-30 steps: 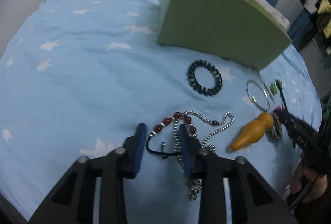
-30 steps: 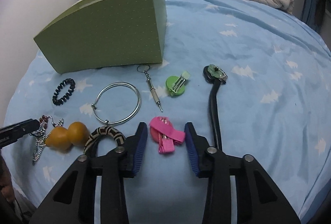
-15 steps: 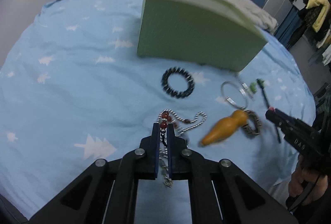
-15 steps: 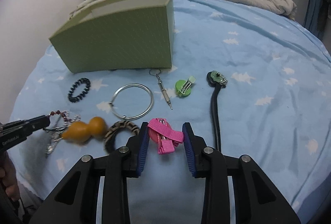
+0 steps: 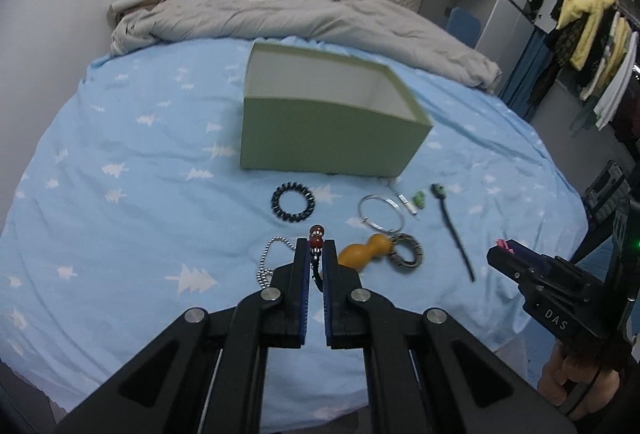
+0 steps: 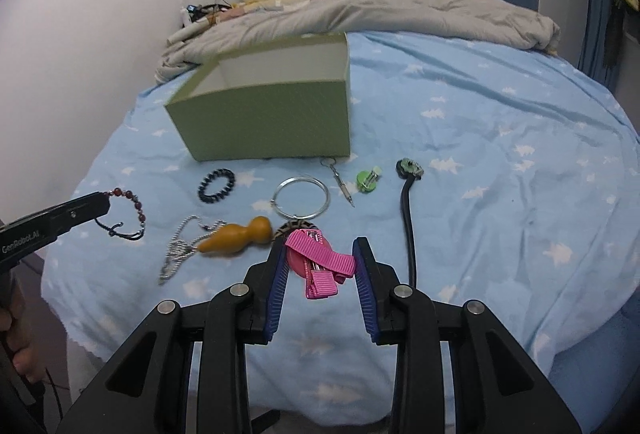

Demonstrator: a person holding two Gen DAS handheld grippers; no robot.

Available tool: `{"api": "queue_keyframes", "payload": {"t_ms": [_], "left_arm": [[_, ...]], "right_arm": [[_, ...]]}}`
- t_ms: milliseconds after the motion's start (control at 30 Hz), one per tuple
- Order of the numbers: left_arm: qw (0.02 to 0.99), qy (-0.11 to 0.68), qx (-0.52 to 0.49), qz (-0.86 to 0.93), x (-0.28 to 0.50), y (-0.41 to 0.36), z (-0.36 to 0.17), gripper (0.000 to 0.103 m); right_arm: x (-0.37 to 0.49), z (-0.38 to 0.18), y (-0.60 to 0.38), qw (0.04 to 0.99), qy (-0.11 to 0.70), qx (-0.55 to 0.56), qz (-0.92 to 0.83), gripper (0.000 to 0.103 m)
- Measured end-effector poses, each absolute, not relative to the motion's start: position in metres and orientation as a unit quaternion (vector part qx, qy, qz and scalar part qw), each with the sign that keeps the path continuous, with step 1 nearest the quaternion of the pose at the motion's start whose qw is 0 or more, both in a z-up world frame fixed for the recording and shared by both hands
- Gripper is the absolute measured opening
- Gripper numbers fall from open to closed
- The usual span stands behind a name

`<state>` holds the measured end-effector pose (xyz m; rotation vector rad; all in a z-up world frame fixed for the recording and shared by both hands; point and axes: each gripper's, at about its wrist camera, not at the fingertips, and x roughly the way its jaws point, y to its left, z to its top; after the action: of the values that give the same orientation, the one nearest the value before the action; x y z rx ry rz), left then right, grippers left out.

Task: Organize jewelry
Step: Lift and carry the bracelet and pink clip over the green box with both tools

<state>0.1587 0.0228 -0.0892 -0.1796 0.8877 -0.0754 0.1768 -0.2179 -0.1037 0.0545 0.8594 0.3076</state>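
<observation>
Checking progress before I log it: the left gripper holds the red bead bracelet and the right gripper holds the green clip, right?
Not quite. The left gripper does hold the red bead bracelet, but the right gripper holds the pink bow clip, as the right wrist view shows. The green clip lies on the bed.

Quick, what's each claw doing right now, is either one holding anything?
Left claw: closed on the red bead bracelet, lifted off the bed.
Right claw: holding the pink ribbon hair clip between its fingers.
</observation>
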Motion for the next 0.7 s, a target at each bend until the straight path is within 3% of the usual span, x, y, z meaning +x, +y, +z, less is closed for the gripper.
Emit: {"api": "queue_keyframes", "payload": {"t_ms": [700], "left_arm": [[0.929, 0.360, -0.063, -0.061, 0.155, 0.002, -0.002, 0.003]], "right_arm": [[0.161, -0.020, -0.224, 0.925, 0.341, 0.041, 0.159, 0.030]]}}
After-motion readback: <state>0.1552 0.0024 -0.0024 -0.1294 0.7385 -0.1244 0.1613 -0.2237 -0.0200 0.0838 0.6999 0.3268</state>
